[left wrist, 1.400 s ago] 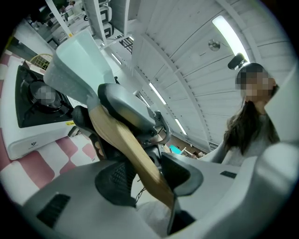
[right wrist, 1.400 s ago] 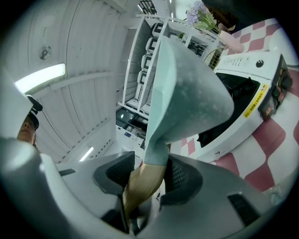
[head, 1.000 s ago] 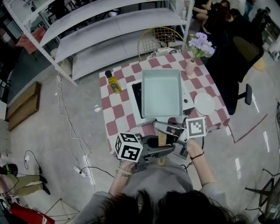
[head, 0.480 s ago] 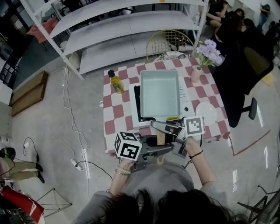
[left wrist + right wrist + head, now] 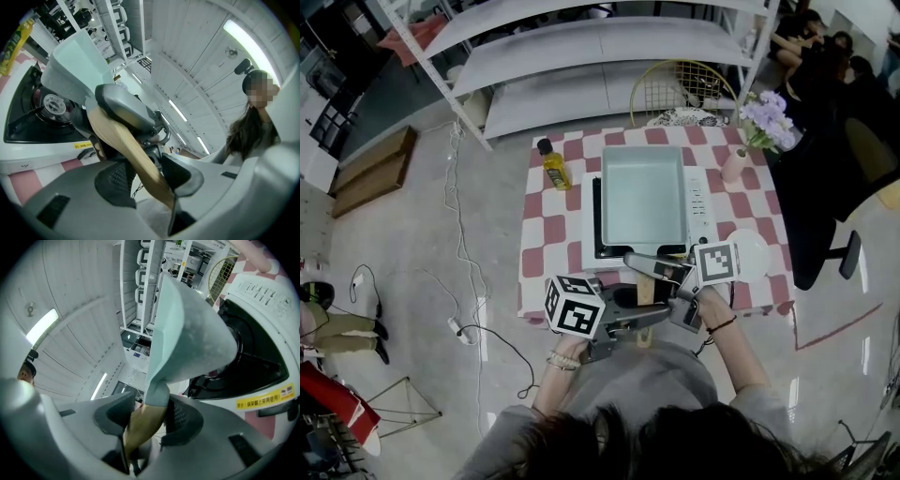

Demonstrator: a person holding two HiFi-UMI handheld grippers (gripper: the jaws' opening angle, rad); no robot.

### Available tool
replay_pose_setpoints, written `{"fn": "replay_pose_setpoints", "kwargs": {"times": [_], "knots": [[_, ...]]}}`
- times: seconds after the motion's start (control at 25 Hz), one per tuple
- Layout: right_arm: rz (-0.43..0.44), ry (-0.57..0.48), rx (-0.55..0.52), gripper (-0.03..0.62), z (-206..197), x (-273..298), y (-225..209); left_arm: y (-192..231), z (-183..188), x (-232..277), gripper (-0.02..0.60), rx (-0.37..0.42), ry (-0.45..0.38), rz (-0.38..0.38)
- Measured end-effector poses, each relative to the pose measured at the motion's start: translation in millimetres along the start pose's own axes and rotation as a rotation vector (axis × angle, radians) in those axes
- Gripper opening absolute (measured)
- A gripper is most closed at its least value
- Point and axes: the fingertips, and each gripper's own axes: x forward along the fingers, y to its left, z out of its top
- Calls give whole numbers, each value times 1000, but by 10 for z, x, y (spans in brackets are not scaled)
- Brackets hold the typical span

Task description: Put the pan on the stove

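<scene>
A pale teal rectangular pan hangs level over the white portable stove on the red-checked table. Its wooden handle sticks out toward me past the table's near edge. My left gripper is shut on the handle's near end from the left. My right gripper is shut on the handle from the right, close to the pan's wall. The black burner shows under the pan. Whether the pan rests on it I cannot tell.
A yellow oil bottle stands at the table's left rear. A vase of purple flowers and a white plate sit right of the stove. Behind the table are a yellow wire chair and white shelves. A cable runs along the floor.
Both grippers, still holding the handle, have carried the pan a little across and slightly down over the stove. The head view has swung, so the table sits further right.
</scene>
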Motion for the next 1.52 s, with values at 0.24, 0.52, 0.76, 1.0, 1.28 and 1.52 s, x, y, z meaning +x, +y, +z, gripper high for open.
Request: {"fn": "replay_pose_setpoints", "kwargs": {"times": [0.24,0.52,0.76,1.0,1.28,1.52], "knots": [[12,14,38,189,50,56,-78,95,53,-13,181,-32,-9,14],[1,15,76,189,96,103,-208,197,87,-43,181,-82,7,11],[-16,11,107,189,149,110,-315,278,127,-45,181,-113,18,6],[-13,27,133,189,176,138,-391,356,154,-38,181,-143,13,9],[-12,42,163,190,181,160,-483,435,161,-34,181,-179,12,13],[-15,47,186,190,178,156,-532,464,162,-21,181,-199,12,14]]}}
